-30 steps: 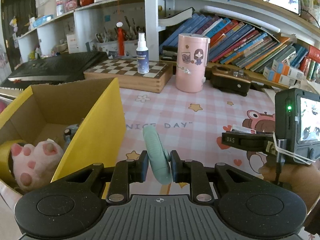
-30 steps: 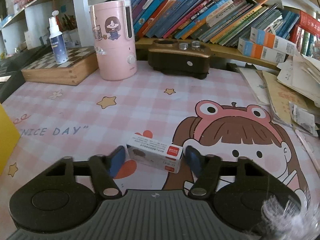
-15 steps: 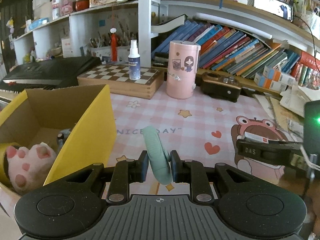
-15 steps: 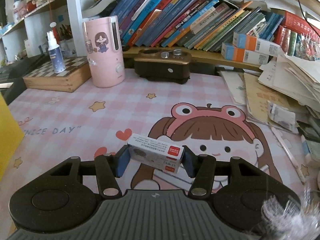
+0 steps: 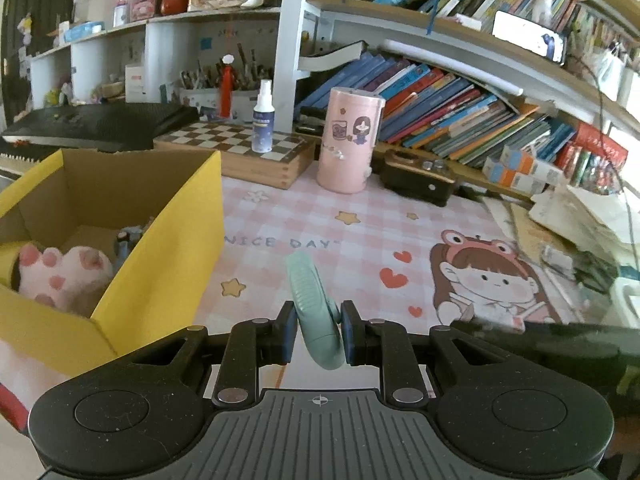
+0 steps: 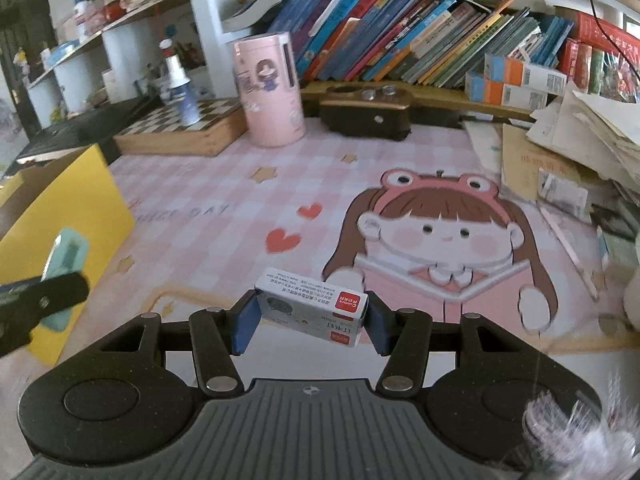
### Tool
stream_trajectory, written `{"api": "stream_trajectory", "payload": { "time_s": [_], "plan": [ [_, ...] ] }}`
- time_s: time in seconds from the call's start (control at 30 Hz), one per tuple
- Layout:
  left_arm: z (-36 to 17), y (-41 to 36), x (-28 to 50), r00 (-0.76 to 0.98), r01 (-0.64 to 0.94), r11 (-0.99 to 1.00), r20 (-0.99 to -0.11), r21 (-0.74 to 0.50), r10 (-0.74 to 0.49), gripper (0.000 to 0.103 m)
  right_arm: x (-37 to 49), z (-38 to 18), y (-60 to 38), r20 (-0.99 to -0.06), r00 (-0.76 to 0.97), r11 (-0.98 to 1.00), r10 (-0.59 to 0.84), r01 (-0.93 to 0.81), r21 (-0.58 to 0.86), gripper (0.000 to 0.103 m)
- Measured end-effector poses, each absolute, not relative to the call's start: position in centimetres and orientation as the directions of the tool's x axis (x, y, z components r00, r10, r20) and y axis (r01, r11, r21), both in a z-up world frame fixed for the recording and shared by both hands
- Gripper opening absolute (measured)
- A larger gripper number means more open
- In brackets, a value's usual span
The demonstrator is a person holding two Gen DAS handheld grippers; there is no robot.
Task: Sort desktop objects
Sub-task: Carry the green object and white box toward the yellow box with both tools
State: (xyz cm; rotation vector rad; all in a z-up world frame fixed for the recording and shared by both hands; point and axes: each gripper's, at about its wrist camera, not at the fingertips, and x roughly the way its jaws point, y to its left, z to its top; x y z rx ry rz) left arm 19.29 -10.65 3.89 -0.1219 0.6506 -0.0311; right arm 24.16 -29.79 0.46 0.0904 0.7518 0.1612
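My left gripper (image 5: 318, 334) is shut on a mint-green oblong object (image 5: 314, 308) and holds it above the pink mat, right of the yellow cardboard box (image 5: 168, 264). The box holds a pink plush paw (image 5: 64, 276) and other small items. My right gripper (image 6: 310, 320) is shut on a small white staples box with a red label (image 6: 312, 306), lifted above the mat. In the right wrist view the left gripper (image 6: 36, 300) with the green object (image 6: 66, 258) shows at far left, beside the yellow box (image 6: 64, 208).
A pink cylinder (image 5: 350, 140), a wooden chessboard box (image 5: 240, 156) with a spray bottle (image 5: 262, 118), and a dark brown device (image 5: 418, 178) stand at the back. Loose papers (image 6: 580, 160) pile up on the right. Bookshelves line the rear.
My right gripper closed on the staples box and lifted it off the mat. Both grippers rose and drew back, and the right one swung left toward the yellow box.
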Motion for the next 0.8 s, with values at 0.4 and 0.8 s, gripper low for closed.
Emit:
{"api": "stream_trajectory", "payload": {
  "time_s": [0.4, 0.8],
  "plan": [
    [4.4, -8.1, 14.7, 0.813, 0.056, 0.987, -0.566, -0.152, -0.133, 0.021, 17.8, 1.1, -26.8, -0.686, 0.712, 0.988, 0.153, -0.1, 0.117, 0.052],
    [4.4, -1.9, 8.4, 0.811, 0.047, 0.985, -0.569, -0.168, -0.136, 0.021, 11.1, 2.0, -20.6, -0.682, 0.717, 0.989, 0.145, -0.102, 0.103, 0.052]
  ]
}}
